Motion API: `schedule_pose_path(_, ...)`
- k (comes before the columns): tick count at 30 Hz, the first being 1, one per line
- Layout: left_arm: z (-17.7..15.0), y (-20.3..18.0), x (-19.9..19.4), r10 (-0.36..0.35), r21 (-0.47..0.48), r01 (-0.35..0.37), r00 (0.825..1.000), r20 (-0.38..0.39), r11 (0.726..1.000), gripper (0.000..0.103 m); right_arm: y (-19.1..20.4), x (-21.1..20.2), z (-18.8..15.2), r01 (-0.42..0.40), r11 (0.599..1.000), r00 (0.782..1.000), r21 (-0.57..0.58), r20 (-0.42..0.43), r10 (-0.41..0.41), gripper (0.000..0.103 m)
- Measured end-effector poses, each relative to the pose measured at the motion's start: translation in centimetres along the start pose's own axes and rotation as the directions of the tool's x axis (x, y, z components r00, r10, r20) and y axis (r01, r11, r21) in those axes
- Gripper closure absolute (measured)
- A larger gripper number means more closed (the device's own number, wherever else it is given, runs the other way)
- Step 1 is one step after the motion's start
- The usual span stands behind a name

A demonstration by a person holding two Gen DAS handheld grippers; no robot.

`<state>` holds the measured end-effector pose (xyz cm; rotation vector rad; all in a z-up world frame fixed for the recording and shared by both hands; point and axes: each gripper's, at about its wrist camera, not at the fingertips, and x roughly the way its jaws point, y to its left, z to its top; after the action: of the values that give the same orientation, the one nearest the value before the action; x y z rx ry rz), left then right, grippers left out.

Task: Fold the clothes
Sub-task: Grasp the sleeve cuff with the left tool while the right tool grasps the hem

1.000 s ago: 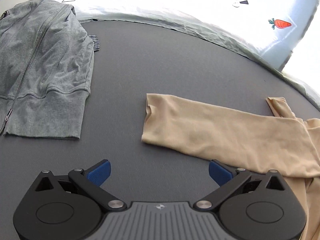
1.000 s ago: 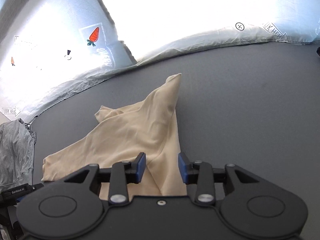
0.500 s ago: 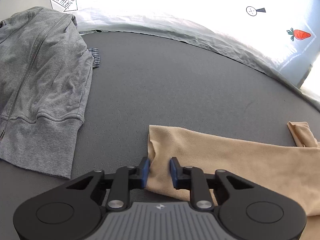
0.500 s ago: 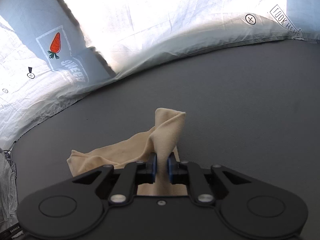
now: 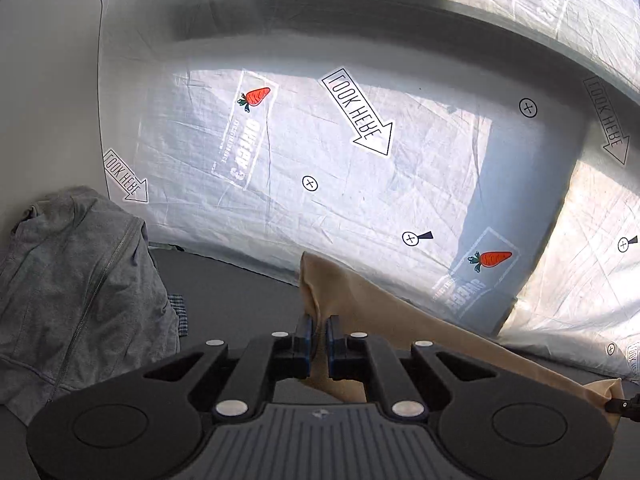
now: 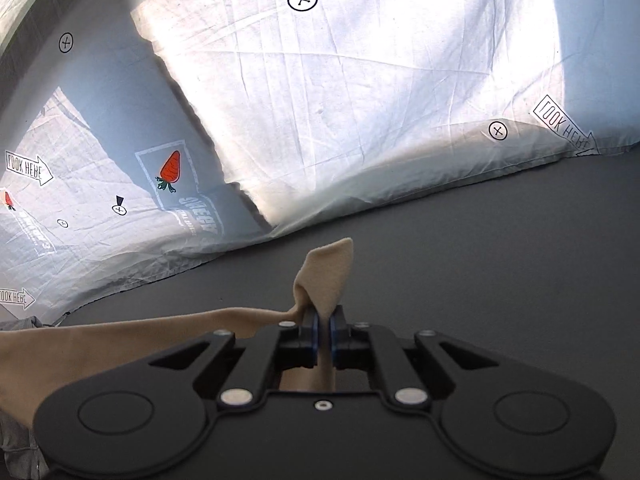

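A beige garment (image 5: 372, 308) is held stretched between both grippers above the dark grey table (image 5: 240, 292). My left gripper (image 5: 319, 332) is shut on one end of it; the cloth runs off to the right toward the other gripper. In the right wrist view my right gripper (image 6: 324, 326) is shut on the other end of the beige garment (image 6: 328, 272), whose tip sticks up past the pads while the rest trails off to the left.
A folded grey zip hoodie (image 5: 76, 288) lies at the left of the table, with a small checked cloth (image 5: 178, 308) beside it. A white printed sheet (image 5: 360, 184) covers the wall behind the table. Dark table surface (image 6: 500, 260) stretches to the right.
Both grippers closed on the beige garment's ends and lifted it off the table. Both cameras have tilted up toward the back sheet.
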<state>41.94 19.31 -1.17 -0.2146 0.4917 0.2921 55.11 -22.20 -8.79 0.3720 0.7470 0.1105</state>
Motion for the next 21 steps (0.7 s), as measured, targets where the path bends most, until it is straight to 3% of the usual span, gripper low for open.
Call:
schedule_pose_path(3,-0.6,1.0,1.0,0.053,0.026,-0.053,0.998,-0.023,0.998,0.095,1.9,1.2,-0.1,-0.017,0.999,1.0,-0.031,-0.011,0.017,0.097)
schedule_pose_path(8,-4.0,3.7,4.5,0.125,-0.016,-0.129,0.979,-0.163,0.991,0.095,3.7,5.9,-0.7,0.017,0.995,0.995,-0.096,-0.095,-0.026,0.096)
schedule_pose_path(9,-4.9,4.2,5.2,0.141,-0.022,-0.148,0.971,-0.194,0.989,0.094,3.9,7.0,-1.1,0.031,0.993,0.992,-0.112,-0.12,-0.044,0.093)
schedule_pose_path(10,-5.8,4.8,5.9,0.154,-0.029,-0.165,0.962,-0.227,0.986,0.094,4.0,7.8,-1.5,0.045,0.991,0.988,-0.127,-0.141,-0.063,0.082)
schedule_pose_path(12,-7.6,6.1,7.0,0.168,-0.042,-0.188,0.943,-0.287,0.981,0.094,4.3,8.6,-2.5,0.076,0.985,0.982,-0.157,-0.161,-0.101,0.076)
schedule_pose_path(15,-9.5,7.1,7.8,0.186,-0.044,-0.213,0.923,-0.337,0.976,0.094,3.9,7.1,-3.8,0.08,0.987,0.989,-0.138,-0.111,-0.096,0.078)
schedule_pose_path(16,-10.0,7.4,8.0,0.192,-0.041,-0.219,0.918,-0.347,0.975,0.094,3.8,6.4,-4.2,0.075,0.989,0.992,-0.131,-0.094,-0.088,0.086)
schedule_pose_path(18,-10.8,7.6,8.3,0.19,-0.043,-0.221,0.911,-0.367,0.974,0.094,3.6,6.1,-5.3,0.069,0.989,0.99,-0.13,-0.11,-0.083,0.094)
schedule_pose_path(21,-11.5,7.8,8.9,0.186,-0.048,-0.222,0.901,-0.392,0.974,0.094,3.2,6.8,-7.0,0.081,0.987,0.982,-0.138,-0.161,-0.103,0.095)
